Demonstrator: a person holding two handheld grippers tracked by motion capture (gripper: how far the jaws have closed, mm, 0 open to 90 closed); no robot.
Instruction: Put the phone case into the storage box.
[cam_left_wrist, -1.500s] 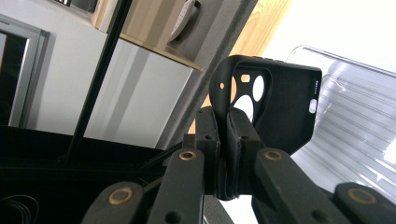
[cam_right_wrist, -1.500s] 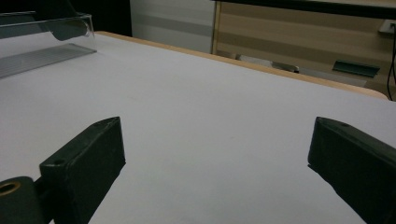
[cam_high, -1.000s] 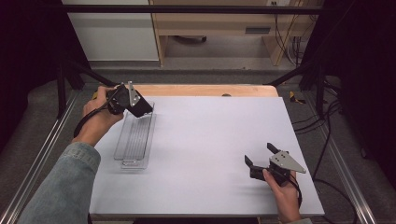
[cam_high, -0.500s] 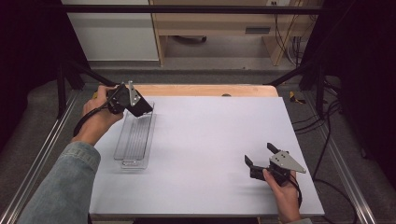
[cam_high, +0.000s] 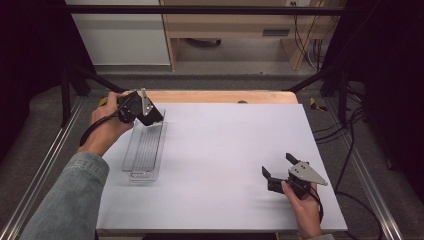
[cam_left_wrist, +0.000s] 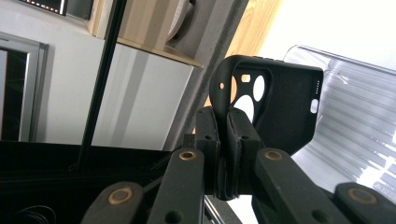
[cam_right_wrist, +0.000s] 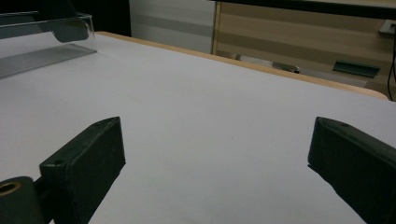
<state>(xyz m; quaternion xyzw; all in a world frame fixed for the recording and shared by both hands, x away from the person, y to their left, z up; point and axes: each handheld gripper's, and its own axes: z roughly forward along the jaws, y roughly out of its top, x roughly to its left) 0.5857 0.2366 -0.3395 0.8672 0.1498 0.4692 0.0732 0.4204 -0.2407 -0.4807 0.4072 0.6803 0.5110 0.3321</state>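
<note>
Nearest, at the near right of the table: right tongs resting low in a hand, jaws spread wide, nothing between them. Seen along their own view, both black jaws [no grip at all] stood well apart over bare white surface, the right one cut off by the picture's edge.

Farther off and to the left: a clear plastic tray, long and ribbed, lying lengthwise on the table. Hard to make out in the high view, its walls nearly vanishing against the white; near end marked mostly by glints. From the right gripper view, just one far corner of it showing, cropped at the left edge.

At the tray's far end: left tongs, held above the tray's far rim, clenched on a black phone case. Case gripped by one edge near the camera cut-outs, standing roughly upright between the jaws, lower part hidden behind them. In the high view, case reduced to a dark shape merged with the tongs; whether touching the tray or hanging just over it, impossible to tell.

Beyond, past the wooden far edge: floor, pale cabinet fronts and cables, dim and blurred.
</note>
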